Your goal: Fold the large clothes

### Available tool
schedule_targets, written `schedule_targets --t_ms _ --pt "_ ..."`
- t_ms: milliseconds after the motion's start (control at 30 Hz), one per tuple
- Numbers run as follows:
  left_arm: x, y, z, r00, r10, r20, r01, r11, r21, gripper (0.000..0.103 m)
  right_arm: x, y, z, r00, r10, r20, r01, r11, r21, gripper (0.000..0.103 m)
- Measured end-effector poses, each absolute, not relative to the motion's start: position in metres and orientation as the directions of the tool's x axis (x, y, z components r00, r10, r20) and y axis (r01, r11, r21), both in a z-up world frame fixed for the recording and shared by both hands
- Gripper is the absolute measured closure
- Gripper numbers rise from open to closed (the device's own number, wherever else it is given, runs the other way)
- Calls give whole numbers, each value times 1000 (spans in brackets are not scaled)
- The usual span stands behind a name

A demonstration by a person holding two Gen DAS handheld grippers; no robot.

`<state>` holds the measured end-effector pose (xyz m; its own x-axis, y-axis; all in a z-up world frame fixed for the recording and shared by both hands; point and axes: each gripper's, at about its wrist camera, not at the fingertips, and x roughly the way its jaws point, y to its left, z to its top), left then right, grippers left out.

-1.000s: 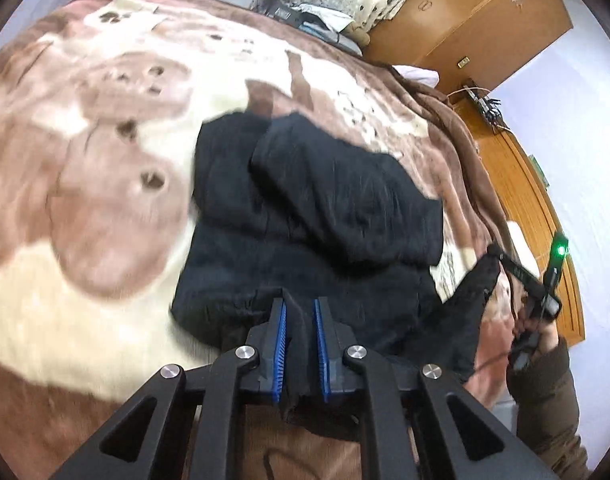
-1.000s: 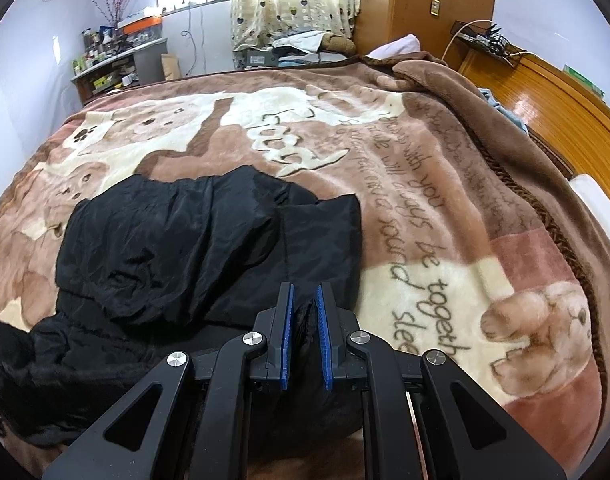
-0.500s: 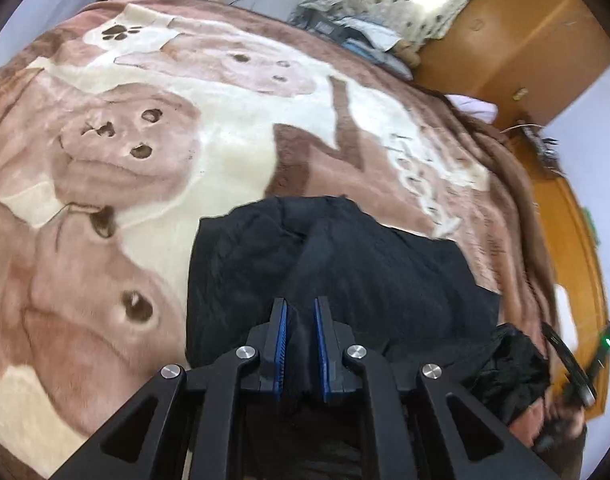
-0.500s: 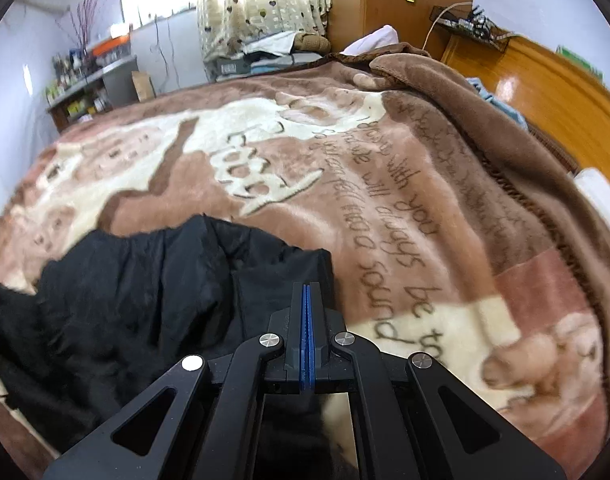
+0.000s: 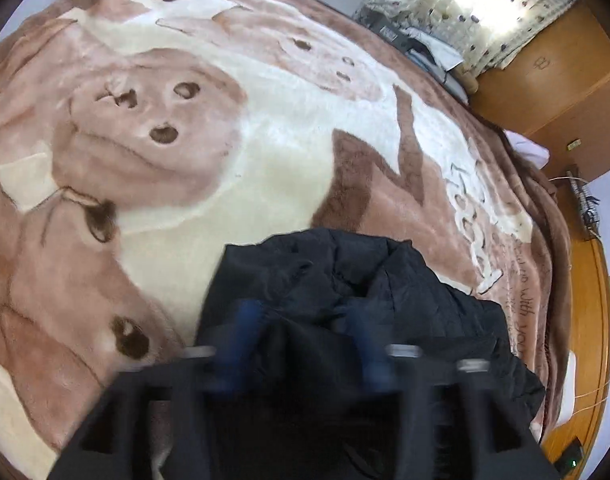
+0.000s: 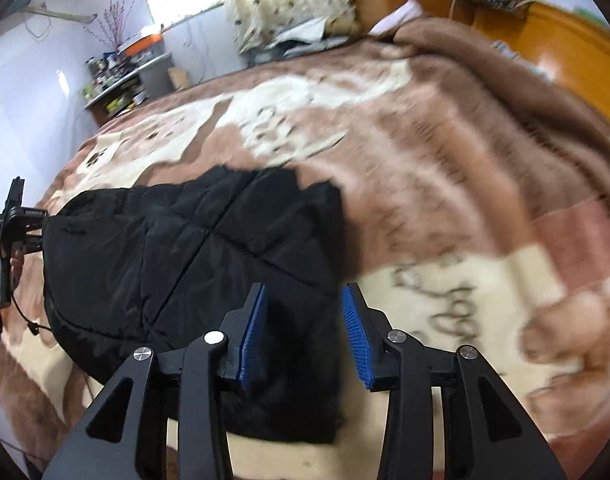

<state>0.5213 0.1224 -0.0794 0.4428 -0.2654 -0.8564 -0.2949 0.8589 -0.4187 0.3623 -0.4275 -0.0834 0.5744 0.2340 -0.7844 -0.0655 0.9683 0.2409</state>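
Coat: our black coat [image 6: 193, 256] lies folded on the bed [image 6: 445, 184], long way pointing to 10 o'clock.
Right hand-held gripper [image 6: 305, 336]: released, right over the near corner.
Left hand-held gripper [image 5: 305, 344]: released too, blurry.

A black quilted jacket [image 6: 209, 256] is seen against a blanket [image 5: 265, 152] patterned in cream, tan and brown, with bear faces, dark paw prints and brown lettering. Blue ribbed pads [image 6: 252, 340] are shown on the black right gripper [image 6: 305, 336]; blurred blue pads are made out on the left gripper [image 5: 305, 344]. A cream curtain [image 5: 485, 8] is dotted with dark hearts beside orange-brown wood [image 5: 553, 96].
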Motion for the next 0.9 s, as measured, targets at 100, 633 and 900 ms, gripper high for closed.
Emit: schedule_targets --t_ms 100,633,900 --pt "507 144 -73 490 -357 -795 -242 821 -518 25 375 -415 -98 554 245 -796 -92 968 234 46" --pt "454 110 -90 402 -339 -851 110 940 -323 12 400 -424 -116 500 305 -810 24 931 365 52" --pt "445 86 -72 458 -260 -850 141 965 -219 79 379 -419 -87 608 223 -762 -43 967 249 91"
